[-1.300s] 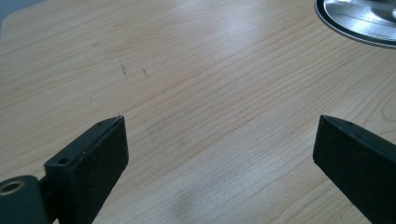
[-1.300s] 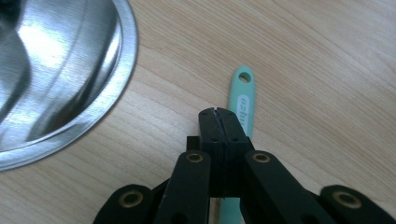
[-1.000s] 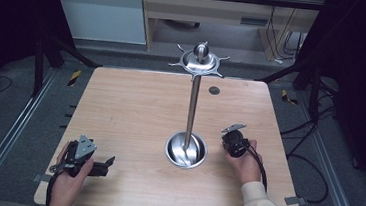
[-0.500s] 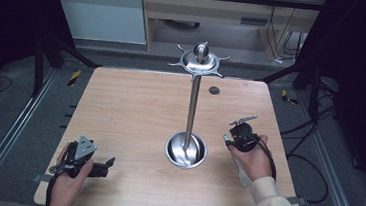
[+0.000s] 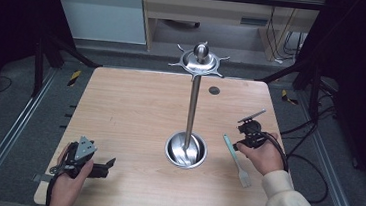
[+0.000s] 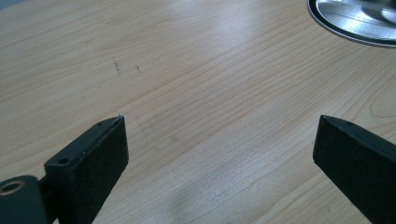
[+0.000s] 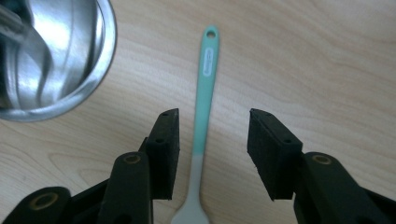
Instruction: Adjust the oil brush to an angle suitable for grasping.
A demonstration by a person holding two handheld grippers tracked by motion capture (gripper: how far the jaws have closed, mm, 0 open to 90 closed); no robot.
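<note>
A teal-handled utensil (image 5: 235, 159) with a pale head lies flat on the wooden table (image 5: 130, 113), just right of the metal stand's bowl-shaped base (image 5: 185, 150). My right gripper (image 5: 240, 144) hovers over the handle, open. In the right gripper view the handle (image 7: 205, 93) runs up between the spread jaws of the right gripper (image 7: 212, 135) without touching them. The stand's pole (image 5: 192, 109) rises to a disc with hooks (image 5: 199, 62). Held low over bare wood near the front left corner, my left gripper (image 5: 109, 166) (image 6: 219, 140) is open and holds nothing.
A small dark round spot (image 5: 214, 90) sits on the table behind the stand. The base's rim (image 6: 355, 23) shows far off in the left gripper view, and close at upper left (image 7: 51, 56) in the right gripper view. Cables trail off the right edge.
My right hand has shifted slightly right and away from the base, and the teal utensil now shows on the table beside it. The left gripper has stayed put.
</note>
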